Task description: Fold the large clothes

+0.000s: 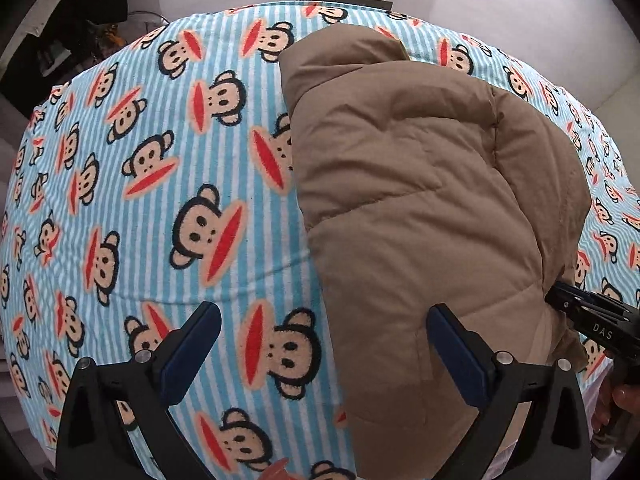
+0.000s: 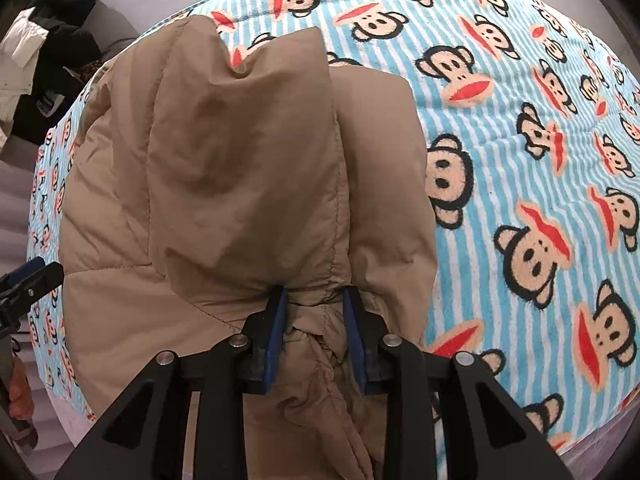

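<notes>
While the tan padded jacket (image 1: 420, 184) lies folded on the blue striped monkey-print sheet (image 1: 160, 160), it fills the centre and right of the left wrist view and the left and centre of the right wrist view. The left gripper (image 1: 324, 340) stands with its jaws wide apart at the bottom of its frame; one finger is over the bare sheet, the other is over the jacket's edge, and nothing is clamped between them. The right gripper (image 2: 316, 308), at the bottom centre of its own view, has a bunched fold of the jacket between its blue pads (image 2: 277, 332); the cloth fills the gap, but I cannot tell if the pads press on it. In the upper left of the right wrist view, a pile of dark and white clothes (image 2: 44, 52) lies beside the bed. No container is visible.
</notes>
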Demonstrator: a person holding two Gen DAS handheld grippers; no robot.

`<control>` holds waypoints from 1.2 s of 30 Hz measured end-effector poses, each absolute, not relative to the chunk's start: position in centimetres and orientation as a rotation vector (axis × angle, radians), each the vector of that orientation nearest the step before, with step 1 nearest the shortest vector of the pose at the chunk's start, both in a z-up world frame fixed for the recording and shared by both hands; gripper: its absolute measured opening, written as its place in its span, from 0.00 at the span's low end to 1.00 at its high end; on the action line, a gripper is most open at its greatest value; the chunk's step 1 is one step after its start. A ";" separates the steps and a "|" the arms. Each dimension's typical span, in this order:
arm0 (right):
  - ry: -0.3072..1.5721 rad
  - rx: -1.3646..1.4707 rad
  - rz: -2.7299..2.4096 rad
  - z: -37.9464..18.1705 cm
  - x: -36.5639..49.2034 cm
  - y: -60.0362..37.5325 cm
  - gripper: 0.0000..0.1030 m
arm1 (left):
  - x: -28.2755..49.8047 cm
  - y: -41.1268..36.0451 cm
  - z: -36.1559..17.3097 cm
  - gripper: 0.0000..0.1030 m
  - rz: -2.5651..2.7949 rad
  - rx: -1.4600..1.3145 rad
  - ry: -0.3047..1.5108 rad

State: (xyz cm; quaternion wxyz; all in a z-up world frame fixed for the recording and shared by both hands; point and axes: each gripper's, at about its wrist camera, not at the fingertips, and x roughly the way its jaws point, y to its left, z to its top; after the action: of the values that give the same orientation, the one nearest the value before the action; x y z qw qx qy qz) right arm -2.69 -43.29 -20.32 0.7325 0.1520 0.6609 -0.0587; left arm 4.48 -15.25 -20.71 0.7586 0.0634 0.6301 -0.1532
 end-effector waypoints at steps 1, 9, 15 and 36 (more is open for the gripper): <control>1.453 0.344 -0.129 -20.4 -2.7 -43.4 0.35 | 4.5 -15.2 -20.8 1.00 -0.342 0.129 1.379; 1.461 0.363 -0.120 -20.4 -3.0 -44.2 0.38 | 4.7 -14.2 -19.8 1.00 -0.476 -0.015 1.419; 1.470 0.352 -0.121 -20.6 -2.7 -44.1 0.40 | 4.4 -16.9 -21.8 1.00 -0.488 0.088 1.441; 1.382 0.528 -0.043 -19.4 -2.7 -50.5 0.86 | 5.5 -16.7 -23.8 1.00 -0.520 0.029 1.478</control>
State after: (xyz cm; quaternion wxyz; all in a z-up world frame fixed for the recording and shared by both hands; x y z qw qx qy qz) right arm -2.71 -50.52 -19.36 0.7384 0.2405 0.6297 -0.0194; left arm 5.52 -16.66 -23.83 0.7083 0.0131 0.6658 -0.2342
